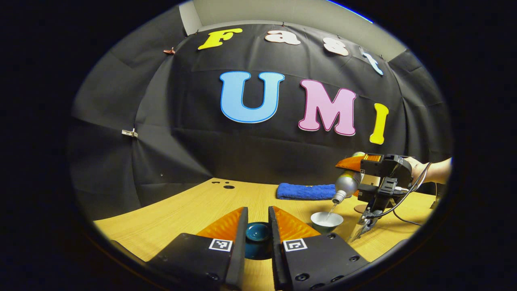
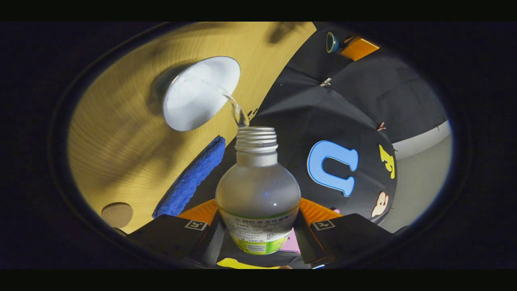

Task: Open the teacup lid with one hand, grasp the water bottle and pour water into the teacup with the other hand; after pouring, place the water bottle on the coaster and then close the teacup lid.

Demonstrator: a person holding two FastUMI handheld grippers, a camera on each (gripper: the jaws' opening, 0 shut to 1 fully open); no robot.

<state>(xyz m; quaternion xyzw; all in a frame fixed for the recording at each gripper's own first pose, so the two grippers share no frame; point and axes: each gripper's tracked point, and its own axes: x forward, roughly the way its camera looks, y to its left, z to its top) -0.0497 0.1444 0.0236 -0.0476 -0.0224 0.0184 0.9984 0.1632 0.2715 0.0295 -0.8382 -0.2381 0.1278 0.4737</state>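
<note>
A wooden table (image 1: 169,214) in a booth. The right gripper (image 2: 258,230) pinches a clear water bottle (image 2: 258,194) by its lower body, both fingers pressed on its sides. The bottle is tipped, its long axis pointing neck-down toward the open white teacup (image 1: 326,221), and a thin stream of water (image 1: 331,210) falls from the uncapped mouth into the cup. The left gripper (image 1: 257,226) holds the dark teal lid (image 1: 257,233) between its fingers, off to the cup's side. The round coaster (image 2: 117,214) lies on the table near a folded blue towel (image 1: 305,191), and in the left gripper view the right gripper partly hides it. The water level in the cup is hard to judge, and the bottle's base is cut off.
</note>
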